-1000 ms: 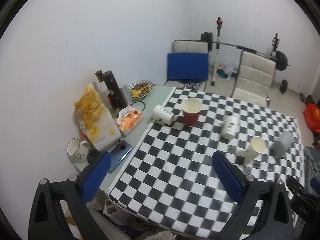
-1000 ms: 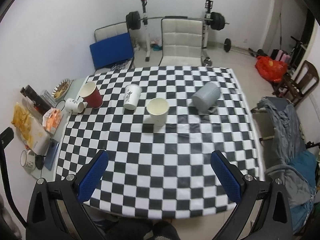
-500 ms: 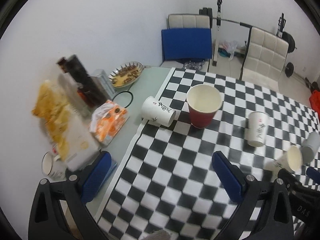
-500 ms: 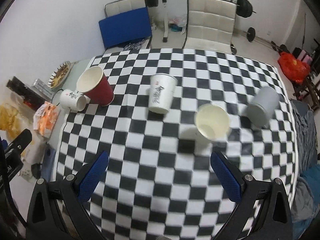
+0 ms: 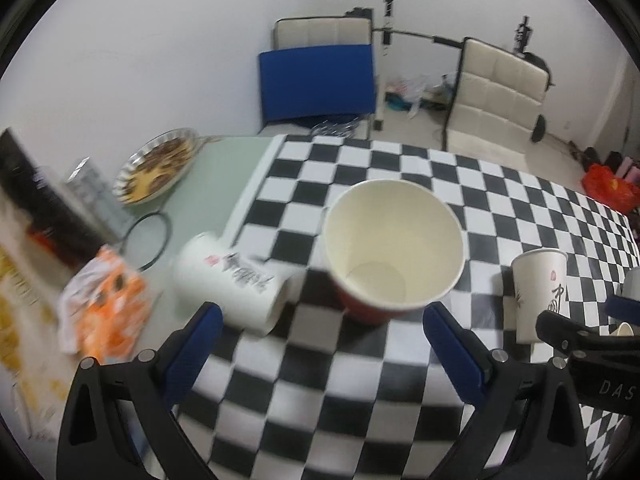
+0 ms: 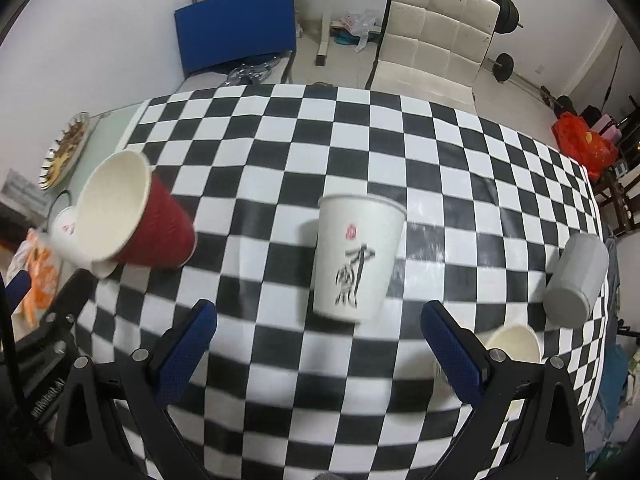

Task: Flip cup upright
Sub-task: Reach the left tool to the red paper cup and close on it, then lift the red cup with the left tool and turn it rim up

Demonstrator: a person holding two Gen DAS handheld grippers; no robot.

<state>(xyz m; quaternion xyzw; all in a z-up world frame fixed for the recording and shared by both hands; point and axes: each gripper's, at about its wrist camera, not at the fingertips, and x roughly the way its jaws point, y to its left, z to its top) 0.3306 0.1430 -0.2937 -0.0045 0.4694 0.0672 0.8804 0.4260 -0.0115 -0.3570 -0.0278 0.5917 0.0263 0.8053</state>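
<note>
On counter (image 5: 360,380), white printed paper cup (image 5: 230,282) lies sideways beside red cup (image 5: 394,248); flip not begun. Left hand-held gripper (image 5: 320,332) released, empty; right hand-held gripper (image 6: 320,330) likewise released.

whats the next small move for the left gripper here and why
Probably ease the left gripper left and forward toward the white printed cup. That cup lies on its side beside the upright red cup, while the open gripper is lined up nearer the red one and holds nothing.
</note>
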